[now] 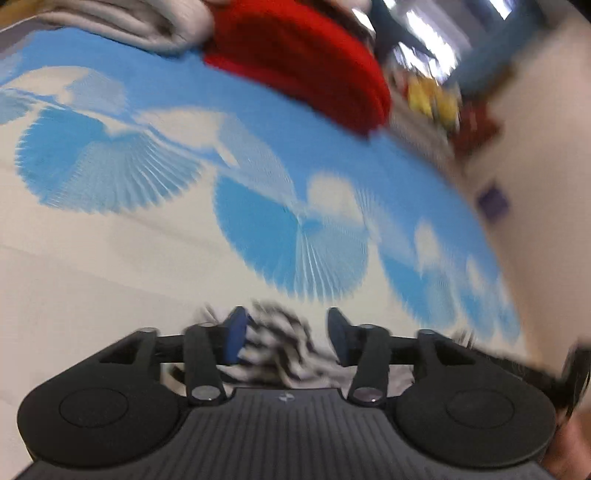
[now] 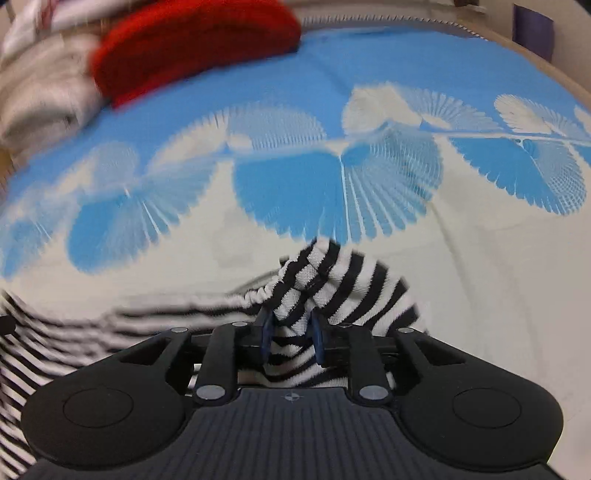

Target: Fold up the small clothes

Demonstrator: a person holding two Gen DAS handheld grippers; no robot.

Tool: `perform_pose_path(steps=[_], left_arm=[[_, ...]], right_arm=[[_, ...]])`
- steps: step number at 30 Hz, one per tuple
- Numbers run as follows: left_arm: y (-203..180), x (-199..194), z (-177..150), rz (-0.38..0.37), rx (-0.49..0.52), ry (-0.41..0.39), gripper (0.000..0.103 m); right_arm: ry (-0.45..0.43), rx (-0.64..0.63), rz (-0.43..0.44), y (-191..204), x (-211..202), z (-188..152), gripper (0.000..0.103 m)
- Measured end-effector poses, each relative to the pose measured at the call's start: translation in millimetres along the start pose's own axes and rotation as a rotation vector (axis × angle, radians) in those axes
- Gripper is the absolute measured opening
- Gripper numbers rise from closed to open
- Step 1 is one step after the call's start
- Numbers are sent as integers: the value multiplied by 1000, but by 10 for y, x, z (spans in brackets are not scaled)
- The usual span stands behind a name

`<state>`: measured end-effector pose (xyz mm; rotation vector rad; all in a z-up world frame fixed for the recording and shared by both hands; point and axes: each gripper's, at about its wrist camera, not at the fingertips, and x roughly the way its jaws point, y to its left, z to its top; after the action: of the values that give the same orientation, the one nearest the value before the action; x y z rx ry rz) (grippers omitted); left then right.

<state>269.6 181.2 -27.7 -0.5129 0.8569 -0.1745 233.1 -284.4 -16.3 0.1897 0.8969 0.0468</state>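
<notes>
A black-and-white striped garment (image 2: 343, 280) lies bunched on a blue-and-cream patterned spread (image 2: 480, 266), trailing off blurred to the left. In the right wrist view my right gripper (image 2: 291, 332) has its blue pads close together, and a fold of the striped cloth fills the gap and touches both. The cloth rises in a peak just beyond the fingertips. In the left wrist view my left gripper (image 1: 288, 332) stands open with a wide gap. Another part of the striped garment (image 1: 280, 347) lies loose between and under its fingers.
A folded red garment (image 1: 295, 62) (image 2: 192, 44) sits at the far side of the spread (image 1: 110, 251), beside a heap of pale grey and white clothes (image 1: 122, 22) (image 2: 40, 92). A cream wall with a purple patch (image 1: 493, 203) rises to the right.
</notes>
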Motion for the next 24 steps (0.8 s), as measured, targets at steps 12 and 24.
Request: perform_pose_path(steps=[12, 24], left_arm=[[21, 345, -147, 160, 241, 141, 67], [46, 189, 123, 118, 224, -118, 3]], right_arm=[[4, -115, -29, -309, -22, -23, 51], [-228, -92, -54, -153, -82, 252, 6]])
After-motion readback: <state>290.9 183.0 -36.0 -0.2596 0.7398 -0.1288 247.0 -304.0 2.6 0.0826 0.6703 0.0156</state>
